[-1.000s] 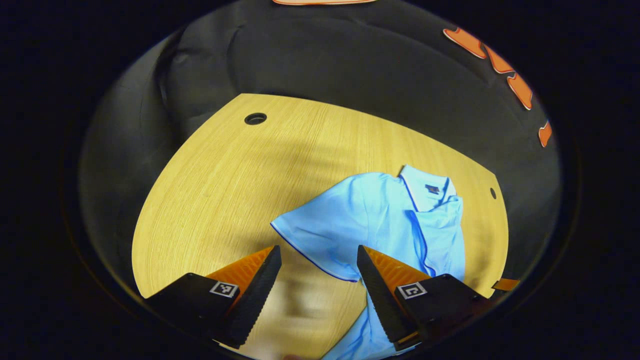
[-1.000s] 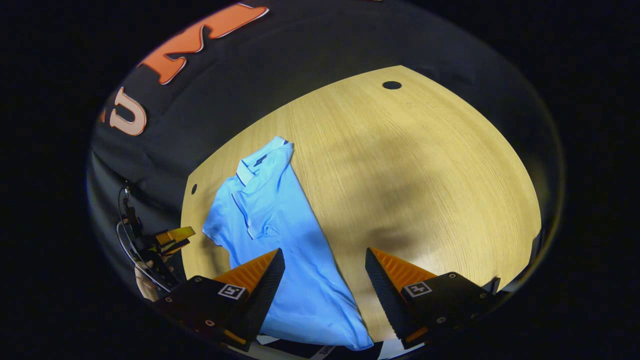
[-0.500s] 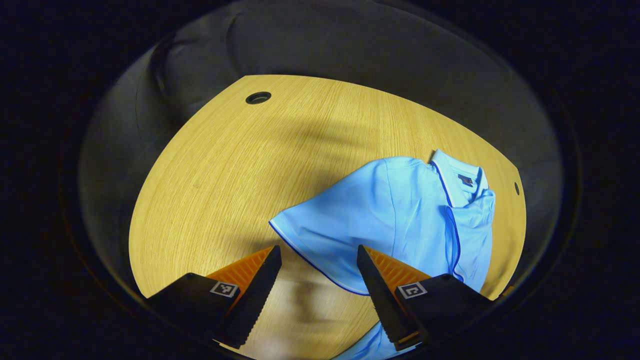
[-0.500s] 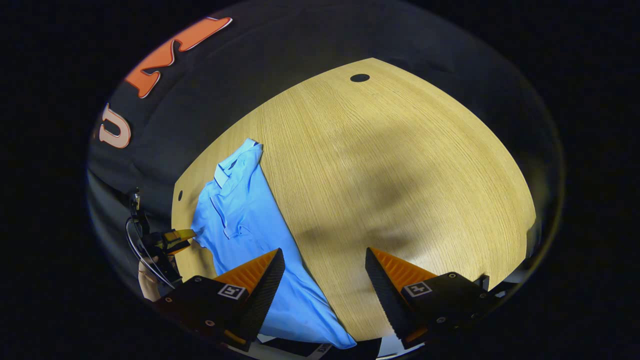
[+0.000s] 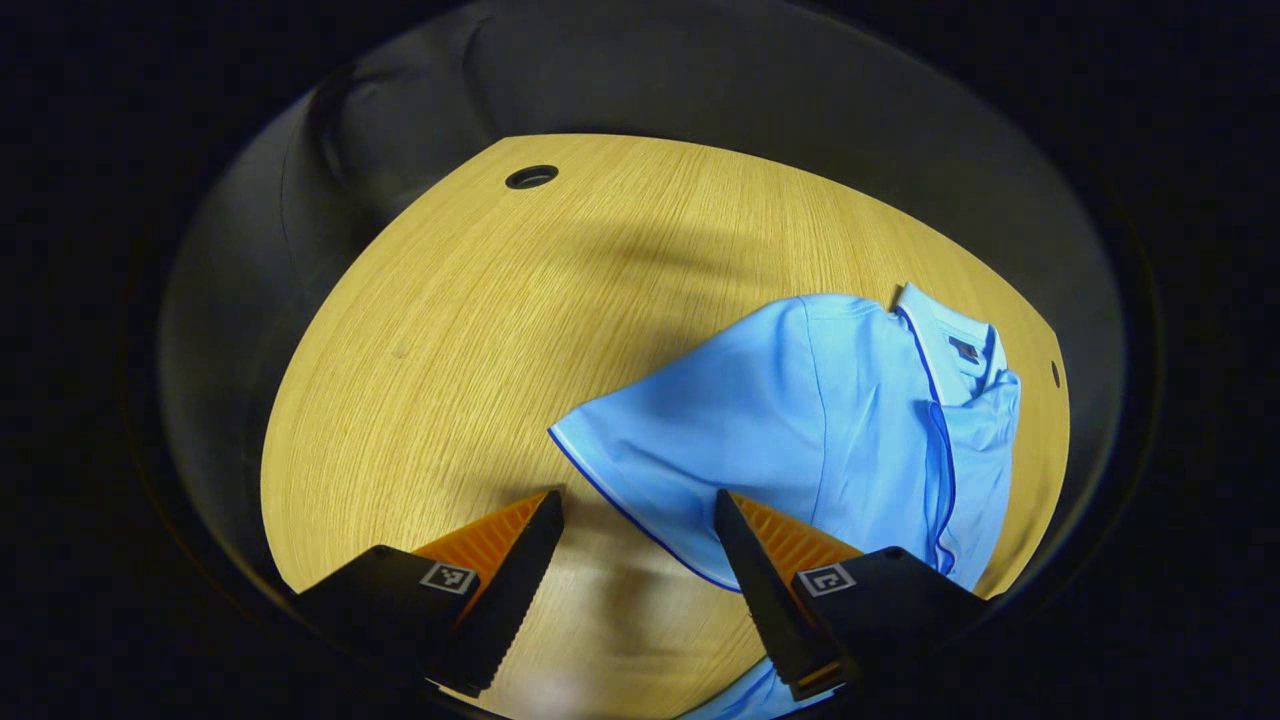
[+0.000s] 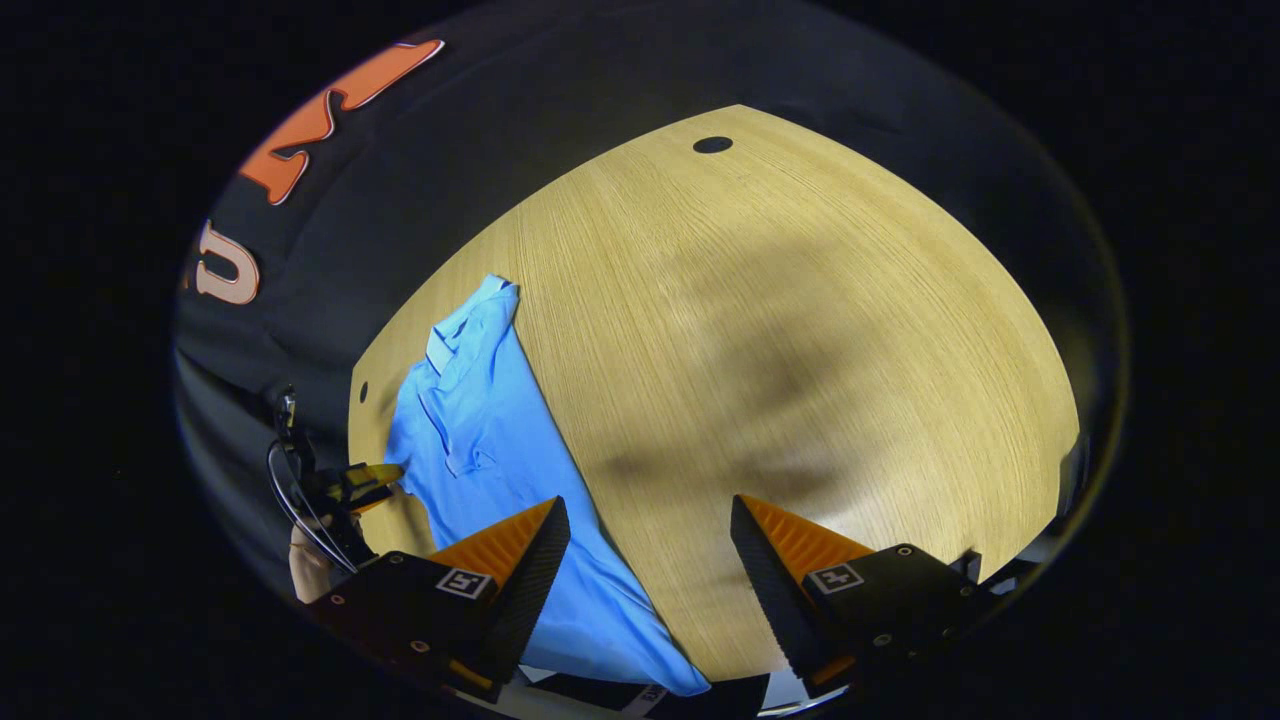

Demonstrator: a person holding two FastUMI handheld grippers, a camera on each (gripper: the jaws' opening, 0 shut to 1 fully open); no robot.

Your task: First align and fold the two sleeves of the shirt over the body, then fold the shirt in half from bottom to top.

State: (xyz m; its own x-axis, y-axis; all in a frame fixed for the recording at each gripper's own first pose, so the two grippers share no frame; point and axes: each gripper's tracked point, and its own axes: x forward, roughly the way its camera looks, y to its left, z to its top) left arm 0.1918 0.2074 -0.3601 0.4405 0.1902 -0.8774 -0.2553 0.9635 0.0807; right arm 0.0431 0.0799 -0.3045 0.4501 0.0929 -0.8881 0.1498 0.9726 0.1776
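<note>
A light blue polo shirt lies on the wooden table, collar toward the far right edge in the left gripper view. Its sleeve, trimmed with a dark blue line, spreads just ahead of my left gripper, which is open with the sleeve hem near its right finger. In the right gripper view the shirt runs along the table's left side, one sleeve folded over the body. My right gripper is open, hovering over the shirt's lower edge and bare wood. The left gripper shows at the shirt's far side.
Round cable holes sit near the table's far corners. A smaller hole lies beyond the collar. The black cloth wall surrounds the table. A hand holds the other gripper at the left edge of the right gripper view.
The left gripper has come closer to the sleeve, so the shirt looms larger and farther right. In the right gripper view the shirt slid toward the left. Both stayed open.
</note>
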